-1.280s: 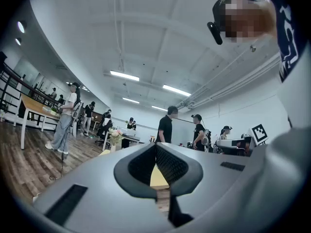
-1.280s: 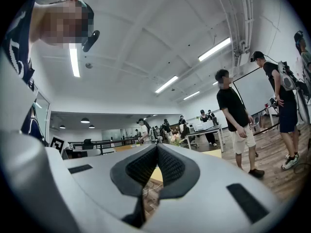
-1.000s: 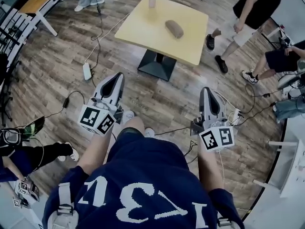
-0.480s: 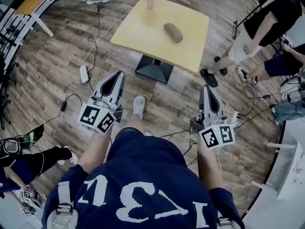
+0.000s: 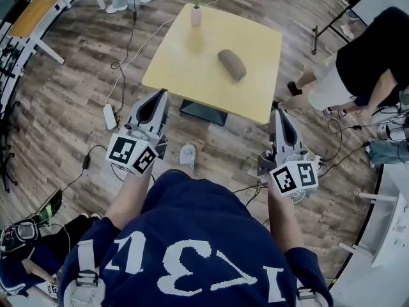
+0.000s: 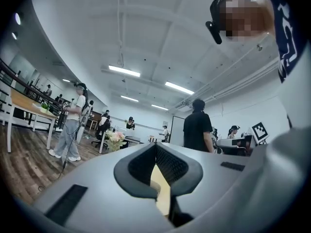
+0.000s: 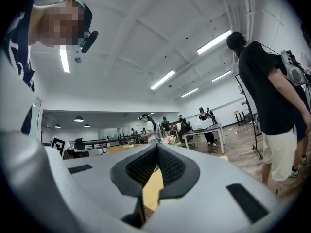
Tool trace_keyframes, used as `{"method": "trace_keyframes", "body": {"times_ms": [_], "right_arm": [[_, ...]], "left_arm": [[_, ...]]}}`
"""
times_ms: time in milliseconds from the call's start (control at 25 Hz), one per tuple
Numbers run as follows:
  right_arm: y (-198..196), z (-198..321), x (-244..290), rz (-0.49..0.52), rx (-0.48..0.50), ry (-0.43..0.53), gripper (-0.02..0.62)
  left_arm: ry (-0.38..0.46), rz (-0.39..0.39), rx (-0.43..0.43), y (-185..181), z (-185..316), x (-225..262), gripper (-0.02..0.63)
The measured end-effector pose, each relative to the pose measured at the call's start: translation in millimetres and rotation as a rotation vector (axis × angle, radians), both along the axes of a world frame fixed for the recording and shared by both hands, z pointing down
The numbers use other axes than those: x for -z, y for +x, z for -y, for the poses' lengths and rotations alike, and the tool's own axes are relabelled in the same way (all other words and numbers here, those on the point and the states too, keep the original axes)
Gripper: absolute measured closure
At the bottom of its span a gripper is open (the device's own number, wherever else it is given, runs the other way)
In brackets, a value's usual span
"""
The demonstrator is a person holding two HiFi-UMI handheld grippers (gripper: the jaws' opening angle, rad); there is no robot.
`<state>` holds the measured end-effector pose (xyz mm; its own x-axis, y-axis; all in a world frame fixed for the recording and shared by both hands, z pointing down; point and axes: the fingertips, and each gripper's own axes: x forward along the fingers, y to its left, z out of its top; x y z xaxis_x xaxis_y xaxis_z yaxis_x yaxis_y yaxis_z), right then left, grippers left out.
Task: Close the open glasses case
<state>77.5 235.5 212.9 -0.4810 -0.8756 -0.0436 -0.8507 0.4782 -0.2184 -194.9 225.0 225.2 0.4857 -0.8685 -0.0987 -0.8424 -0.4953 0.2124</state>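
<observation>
A brown oblong glasses case lies near the middle of a square yellow table in the head view; from here I cannot tell how its lid stands. My left gripper is held level just short of the table's near left edge, jaws together and empty. My right gripper is level by the near right corner, also shut with nothing in it. In the left gripper view the jaw tips meet, with yellow tabletop showing below them. The right gripper view shows the same closed tips.
A pink vase of flowers stands at the table's far edge. The table's dark pedestal base sits on wood flooring. Cables and a power strip lie at left. A person in black shirt and white shorts stands at right. A white desk is at lower right.
Both grippers have moved forward together, and the table and case are now closer. The bystander at right has shifted nearer to the table's right side. Jaws stayed shut.
</observation>
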Motion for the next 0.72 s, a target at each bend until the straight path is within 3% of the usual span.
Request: {"method": "trace_keyframes", "body": {"times_ms": [360,720], "right_arm": [[-16,87,4,-0.004,-0.075,-0.011,0.571],[-10,118,-21,-0.009,-0.118,-0.099,0.571]], "left_arm": [[-0.004,0.005,-0.092,-8,112,-1,0.592],[-0.076,0.019,-0.168,14,157,-24,0.592]]}}
